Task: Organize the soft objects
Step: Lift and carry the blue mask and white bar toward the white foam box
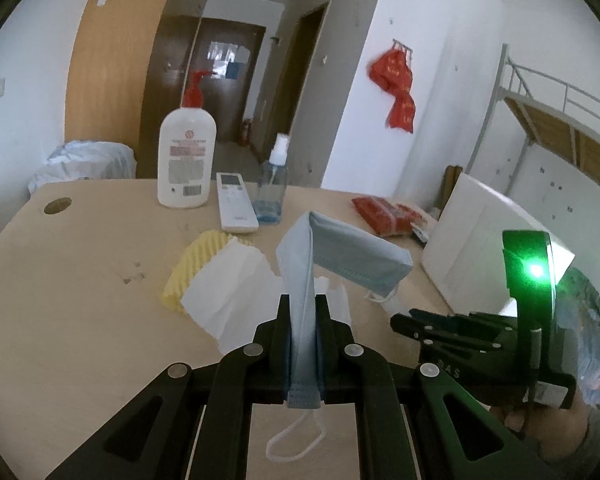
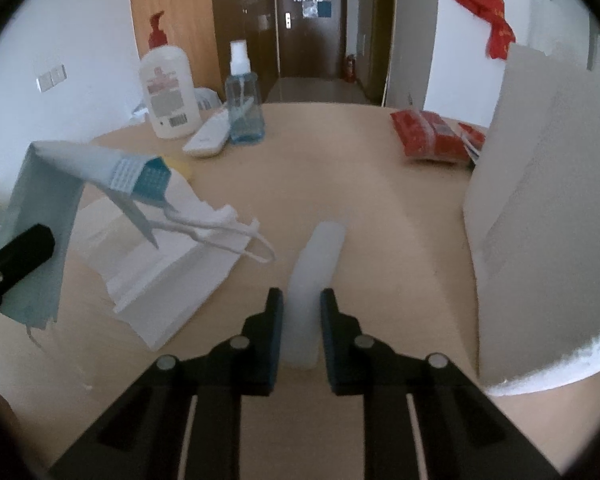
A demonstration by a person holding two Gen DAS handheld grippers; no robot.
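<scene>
Hanging folded over itself, the blue face mask (image 1: 300, 280) is pinched at one end by the left gripper (image 1: 302, 312), whose jaws are closed tight on the fabric; its free half droops above the wooden table (image 1: 80, 300), 1 ear loop dangling.

Between the narrowed jaws of the right gripper (image 2: 302, 304) stands a pale translucent strip (image 2: 314, 276); whether the pads press it I cannot tell.

Under the mask lie white tissues (image 1: 228, 288) on a yellow sponge cloth (image 1: 196, 260). Behind stand a lotion bottle (image 1: 186, 152), remote (image 1: 235, 202), spray bottle (image 1: 272, 184) and red packets (image 1: 384, 216).
</scene>
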